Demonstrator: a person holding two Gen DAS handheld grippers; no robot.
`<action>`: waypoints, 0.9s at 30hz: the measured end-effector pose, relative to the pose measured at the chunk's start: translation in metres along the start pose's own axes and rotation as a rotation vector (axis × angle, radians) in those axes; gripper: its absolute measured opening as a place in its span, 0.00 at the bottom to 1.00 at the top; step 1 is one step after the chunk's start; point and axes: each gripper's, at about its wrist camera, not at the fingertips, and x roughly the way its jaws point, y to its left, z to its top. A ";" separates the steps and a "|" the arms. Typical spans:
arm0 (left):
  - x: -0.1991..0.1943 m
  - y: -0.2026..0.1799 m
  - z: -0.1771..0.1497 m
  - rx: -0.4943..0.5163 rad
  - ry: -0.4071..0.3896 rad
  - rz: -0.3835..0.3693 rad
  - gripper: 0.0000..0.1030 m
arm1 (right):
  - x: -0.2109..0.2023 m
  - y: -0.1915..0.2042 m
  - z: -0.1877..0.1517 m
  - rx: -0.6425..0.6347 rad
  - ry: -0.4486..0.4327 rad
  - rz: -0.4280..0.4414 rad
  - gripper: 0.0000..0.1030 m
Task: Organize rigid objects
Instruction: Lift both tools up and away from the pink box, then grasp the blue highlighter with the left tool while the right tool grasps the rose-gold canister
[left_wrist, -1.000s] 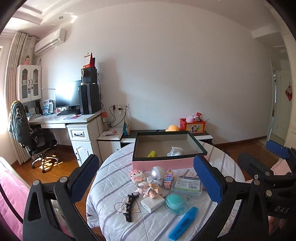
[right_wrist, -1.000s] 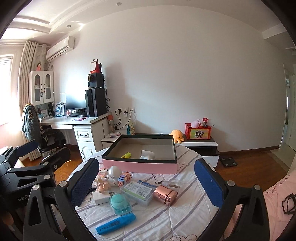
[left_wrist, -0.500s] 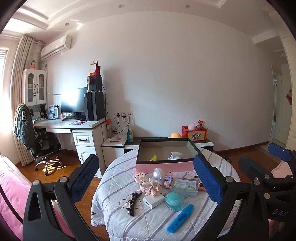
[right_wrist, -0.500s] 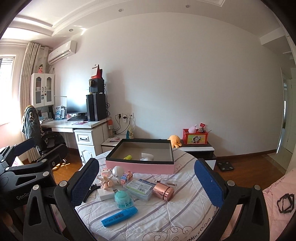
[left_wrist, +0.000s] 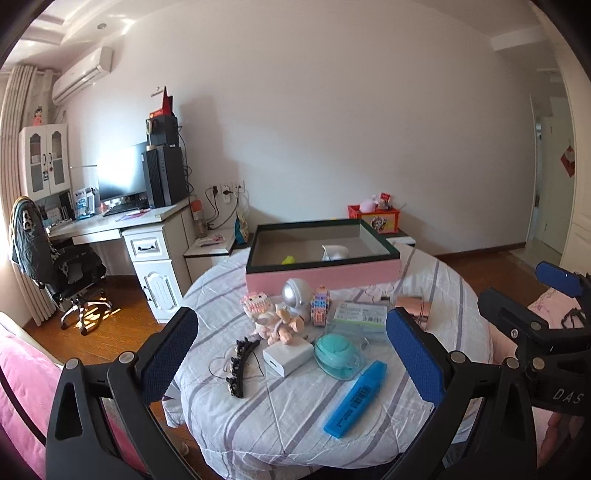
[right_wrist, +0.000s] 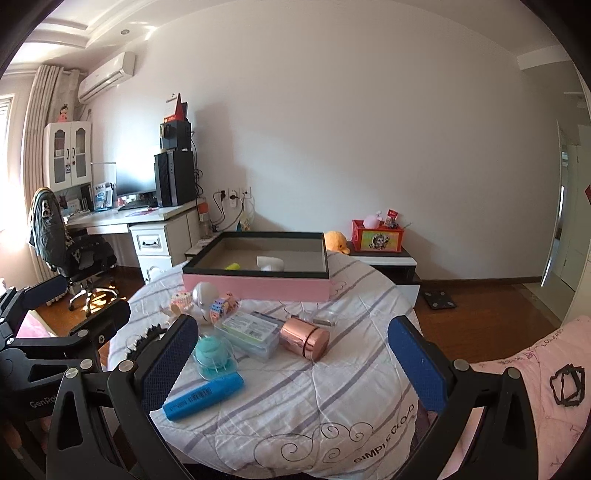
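Tablecloth (right_wrist: 369, 439) reads "SIMPLE CLOUD"; left claw (right_wrist: 55, 354) "GenRo"; right claw (left_wrist: 546, 354) "DAS".

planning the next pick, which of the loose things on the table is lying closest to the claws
The blue highlighter, lying flat at the near edge of the striped table. The teal round case, white charger and black hair clip all sit farther back, toward the pink box.

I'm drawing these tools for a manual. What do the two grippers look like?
Both are alike: black plastic frames with triangular cut-outs and silver screws, each finger ending in a blue textured pad. The left gripper shows white lettering "GenRo" on its side in the right wrist view; the right gripper shows "DAS" in the left wrist view. No cables or sleeves are visible.
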 end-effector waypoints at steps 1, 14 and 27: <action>0.008 -0.004 -0.007 0.007 0.022 -0.009 1.00 | 0.005 -0.003 -0.006 0.002 0.014 -0.004 1.00; 0.094 -0.036 -0.079 0.079 0.293 -0.141 0.80 | 0.076 -0.031 -0.061 0.042 0.201 -0.004 1.00; 0.082 -0.044 -0.071 0.090 0.253 -0.320 0.26 | 0.120 -0.035 -0.050 0.052 0.246 0.020 1.00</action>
